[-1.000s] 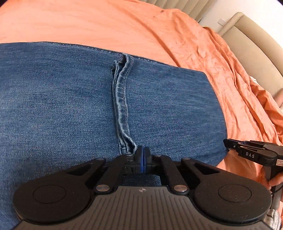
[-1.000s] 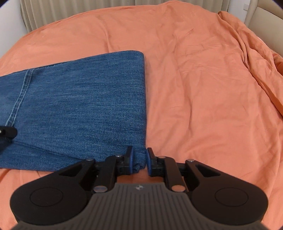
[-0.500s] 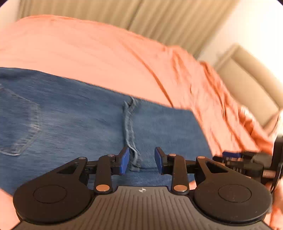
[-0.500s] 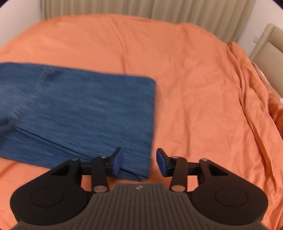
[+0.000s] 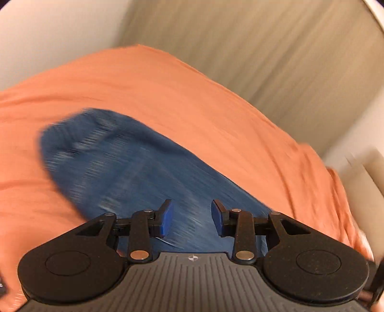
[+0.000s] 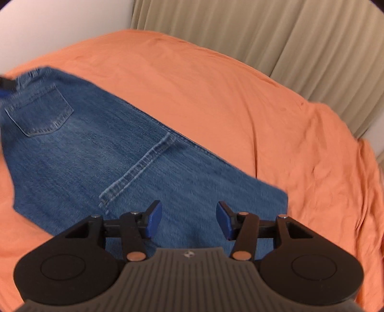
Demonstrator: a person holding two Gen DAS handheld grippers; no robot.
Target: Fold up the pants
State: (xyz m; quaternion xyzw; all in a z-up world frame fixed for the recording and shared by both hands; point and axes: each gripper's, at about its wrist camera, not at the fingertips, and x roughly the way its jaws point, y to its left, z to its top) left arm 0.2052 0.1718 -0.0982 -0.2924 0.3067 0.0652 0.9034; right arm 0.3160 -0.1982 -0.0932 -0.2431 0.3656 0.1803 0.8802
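Blue jeans (image 6: 115,153) lie folded flat on an orange bedsheet (image 6: 216,91), with a back pocket (image 6: 40,112) at the far left and a leg hem seam (image 6: 141,165) across the middle. My right gripper (image 6: 188,220) is open and empty above the near edge of the jeans. My left gripper (image 5: 191,217) is open and empty above the jeans (image 5: 124,168), which are motion-blurred in that view. A dark bit of the left gripper (image 6: 7,84) shows at the far left of the right wrist view.
Beige curtains (image 6: 264,31) hang behind the bed, with a white wall (image 6: 60,21) at the left. The orange sheet is rumpled at the right side (image 6: 348,192). A beige headboard or chair (image 5: 369,182) shows blurred at the right.
Both grippers opened and let go of the jeans, then lifted and pulled back. The jeans now lie flat and more of them is in view.
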